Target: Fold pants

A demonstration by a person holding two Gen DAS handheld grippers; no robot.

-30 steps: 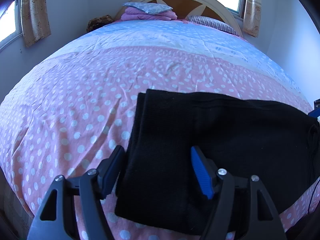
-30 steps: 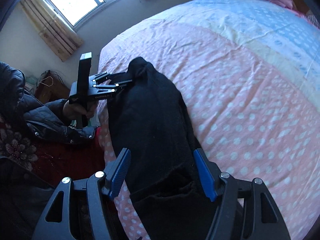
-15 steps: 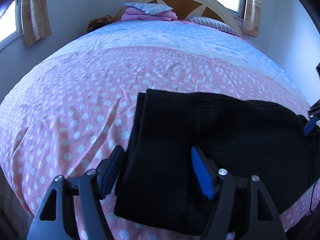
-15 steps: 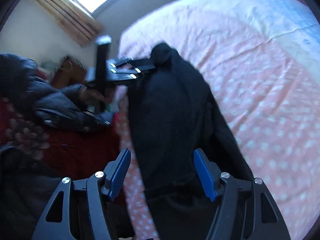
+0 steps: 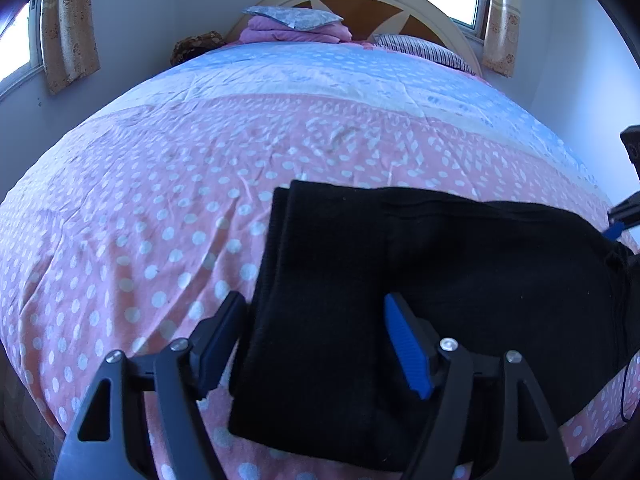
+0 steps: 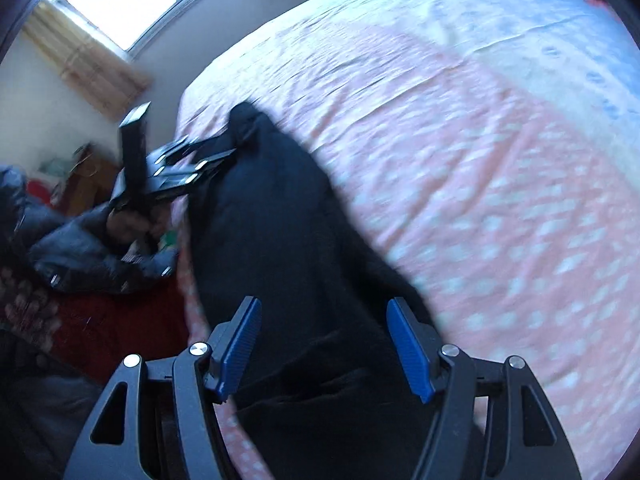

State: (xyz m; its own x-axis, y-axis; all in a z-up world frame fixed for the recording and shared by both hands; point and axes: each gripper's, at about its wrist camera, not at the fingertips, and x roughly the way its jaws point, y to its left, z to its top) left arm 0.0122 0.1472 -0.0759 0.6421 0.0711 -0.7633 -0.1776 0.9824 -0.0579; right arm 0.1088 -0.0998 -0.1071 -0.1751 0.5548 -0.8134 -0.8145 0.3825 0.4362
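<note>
The black pants [image 5: 460, 280] lie folded lengthwise along the near edge of the pink dotted bed [image 5: 160, 220]. My left gripper [image 5: 316, 344] is open, its jaws straddling the pants' left end just above the cloth. In the right wrist view the pants [image 6: 288, 248] stretch away from my right gripper [image 6: 324, 344], which is open over their near end. The left gripper shows there [image 6: 208, 160] at the far end of the pants. The right gripper's blue fingertip shows at the right edge of the left wrist view [image 5: 612, 232].
Pillows and folded pink bedding [image 5: 296, 28] lie at the headboard. Windows with curtains [image 5: 68, 28] flank the bed. The person's dark jacket sleeve [image 6: 80, 256] and a red floor [image 6: 112, 320] lie beside the bed's edge.
The right gripper has swung and lifted, blurring its view; it stays open over the pants' end. The left gripper has hardly moved.
</note>
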